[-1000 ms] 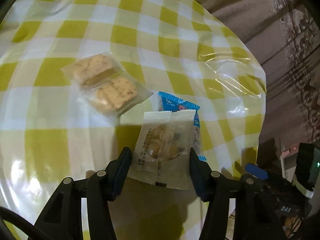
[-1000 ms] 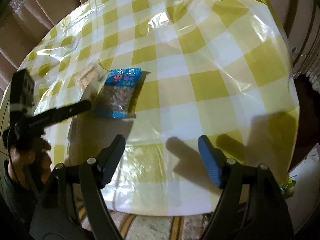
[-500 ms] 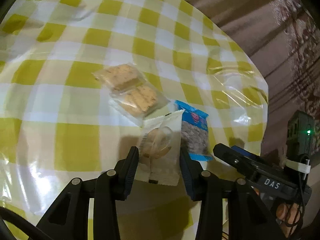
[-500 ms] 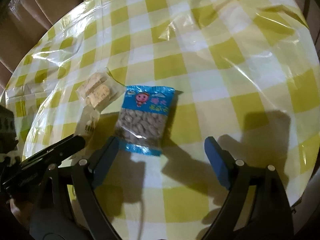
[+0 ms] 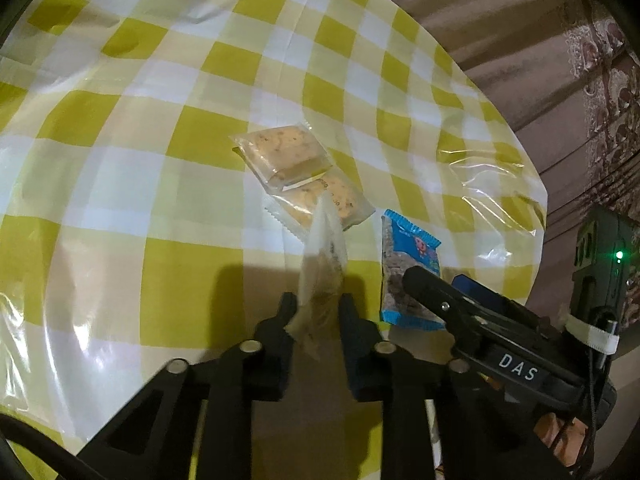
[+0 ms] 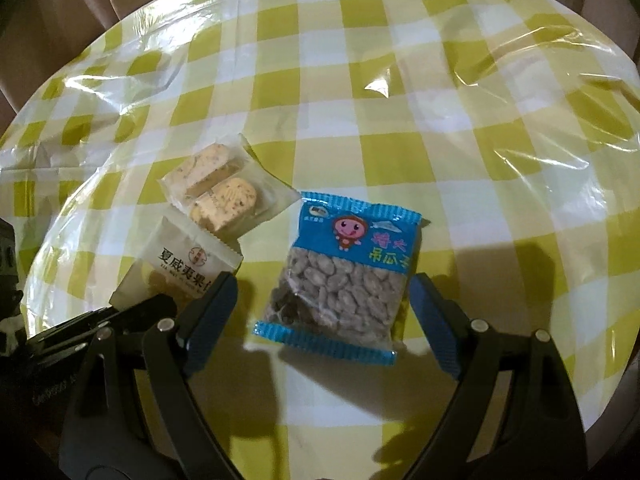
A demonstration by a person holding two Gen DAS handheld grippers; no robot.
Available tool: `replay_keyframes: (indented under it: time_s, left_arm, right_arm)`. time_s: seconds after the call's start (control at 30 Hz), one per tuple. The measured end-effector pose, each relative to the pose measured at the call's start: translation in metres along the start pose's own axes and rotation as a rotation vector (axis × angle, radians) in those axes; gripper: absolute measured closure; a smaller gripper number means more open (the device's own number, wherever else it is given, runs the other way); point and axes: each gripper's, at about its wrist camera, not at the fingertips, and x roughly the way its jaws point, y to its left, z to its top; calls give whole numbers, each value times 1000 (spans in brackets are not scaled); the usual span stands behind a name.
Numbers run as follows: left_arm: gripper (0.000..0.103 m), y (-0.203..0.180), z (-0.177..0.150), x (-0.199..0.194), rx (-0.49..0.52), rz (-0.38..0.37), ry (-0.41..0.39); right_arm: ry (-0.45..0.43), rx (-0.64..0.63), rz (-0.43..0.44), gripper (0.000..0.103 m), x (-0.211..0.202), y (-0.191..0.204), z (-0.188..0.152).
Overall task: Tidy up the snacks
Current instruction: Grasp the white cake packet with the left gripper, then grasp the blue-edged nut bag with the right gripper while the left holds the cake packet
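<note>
Now left claw point(image 5: 318, 306) closing, pinching white packet point(image 5: 322, 276); blue seed bag point(image 6: 344, 276) lies between wide right claw point(image 6: 322, 304) fingers.

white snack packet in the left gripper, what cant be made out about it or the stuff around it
- White snack packet, left wrist view: motion blur, edge-on; contents unreadable.
- Same packet, right wrist view: right gripper's finger covers the label's end.
- Blue seed bag, left wrist view: right gripper's black finger hides its lower part.
- Lower cracker pack, left wrist view: partly under the upper pack.
</note>
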Motion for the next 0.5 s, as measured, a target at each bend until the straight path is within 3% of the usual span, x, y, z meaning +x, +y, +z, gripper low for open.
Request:
replay_keyframes:
  time_s: [0.5]
  left_arm:
    - [90,-1,0,1,16,0,1]
  right_arm:
    - [19,9,-42,14,20,4,3]
